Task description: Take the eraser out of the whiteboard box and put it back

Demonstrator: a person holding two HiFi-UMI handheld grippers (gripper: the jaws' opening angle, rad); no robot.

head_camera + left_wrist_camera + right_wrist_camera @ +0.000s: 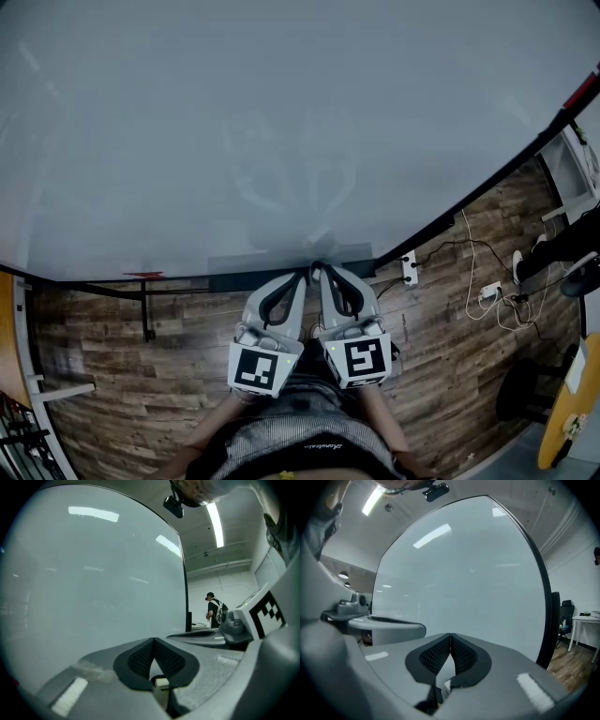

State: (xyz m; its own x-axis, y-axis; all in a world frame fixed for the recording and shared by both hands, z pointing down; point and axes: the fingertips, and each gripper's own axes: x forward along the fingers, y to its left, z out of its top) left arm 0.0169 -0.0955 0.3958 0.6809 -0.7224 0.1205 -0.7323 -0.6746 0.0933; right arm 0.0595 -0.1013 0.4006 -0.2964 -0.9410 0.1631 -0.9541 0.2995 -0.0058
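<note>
Grey box at the whiteboard edge is half hidden by the left gripper and right gripper, both closed on nothing.

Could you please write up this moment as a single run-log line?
left gripper: shut, empty | right gripper: shut, empty | position: side by side, facing whiteboard | eraser: not in view

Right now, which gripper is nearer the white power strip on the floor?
Right. The power strip lies off to the right of the right gripper; the left gripper is beside that one, farther left of the strip.
</note>
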